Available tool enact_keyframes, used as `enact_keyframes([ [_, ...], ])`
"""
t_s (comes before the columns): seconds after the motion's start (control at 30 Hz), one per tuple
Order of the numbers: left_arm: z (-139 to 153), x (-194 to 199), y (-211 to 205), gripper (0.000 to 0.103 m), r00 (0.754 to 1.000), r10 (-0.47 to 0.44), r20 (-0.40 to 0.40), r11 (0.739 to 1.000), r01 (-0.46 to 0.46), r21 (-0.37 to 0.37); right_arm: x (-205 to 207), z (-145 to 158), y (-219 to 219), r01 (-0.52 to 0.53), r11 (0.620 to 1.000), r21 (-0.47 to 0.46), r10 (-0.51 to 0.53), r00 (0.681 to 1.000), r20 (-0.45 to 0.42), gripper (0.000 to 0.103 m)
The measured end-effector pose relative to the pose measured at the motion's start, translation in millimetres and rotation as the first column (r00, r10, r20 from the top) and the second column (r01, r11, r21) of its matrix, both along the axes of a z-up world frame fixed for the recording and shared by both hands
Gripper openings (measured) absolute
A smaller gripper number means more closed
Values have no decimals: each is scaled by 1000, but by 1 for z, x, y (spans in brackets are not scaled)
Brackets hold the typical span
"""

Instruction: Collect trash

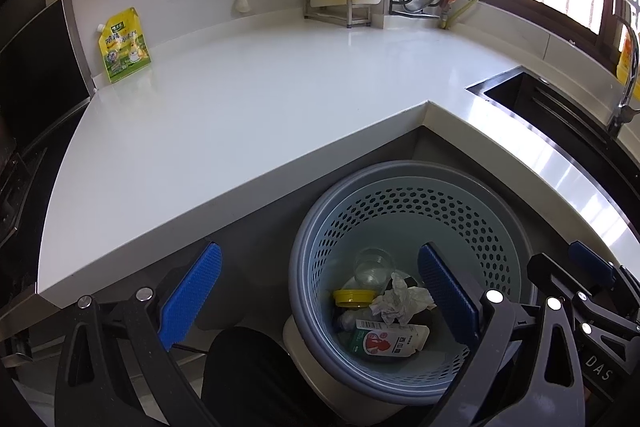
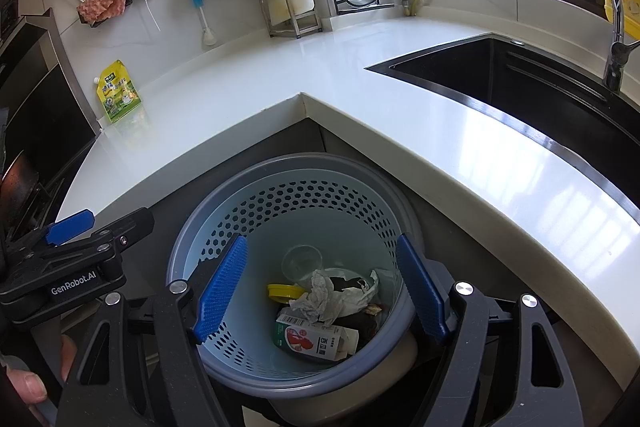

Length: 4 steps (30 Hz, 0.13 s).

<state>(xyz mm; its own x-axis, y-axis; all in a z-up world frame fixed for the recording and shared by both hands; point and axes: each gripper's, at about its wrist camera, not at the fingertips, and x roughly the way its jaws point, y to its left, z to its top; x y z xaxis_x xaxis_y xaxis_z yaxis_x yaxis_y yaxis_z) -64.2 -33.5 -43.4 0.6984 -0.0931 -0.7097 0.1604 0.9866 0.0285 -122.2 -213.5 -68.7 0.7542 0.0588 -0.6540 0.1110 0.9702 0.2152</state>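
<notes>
Both grippers agape, tilted over bin (image 2: 296, 211)

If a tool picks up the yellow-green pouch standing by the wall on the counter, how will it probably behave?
The pouch looks like soft film, so it will probably flex rather than stay stiff. Its glossy surface may slip between the pads. It stands upright near the wall on the counter, so a push would likely tip it over, not slide it.

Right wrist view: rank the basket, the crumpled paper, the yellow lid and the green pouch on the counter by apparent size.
1. Basket, by far.
2. Crumpled paper.
3. Green pouch, though it sits farther away, so it is probably bigger than it looks.
4. Yellow lid, partly hidden.
</notes>
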Motion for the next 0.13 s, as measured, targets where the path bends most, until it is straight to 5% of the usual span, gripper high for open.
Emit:
enact_keyframes([
  [0.13, 0, 0, -1, 97, 1000, -1, 0, 1000, 1, 4, 0, 1, 1, -2, 1000, 0, 2, 1000, 1, 73],
])
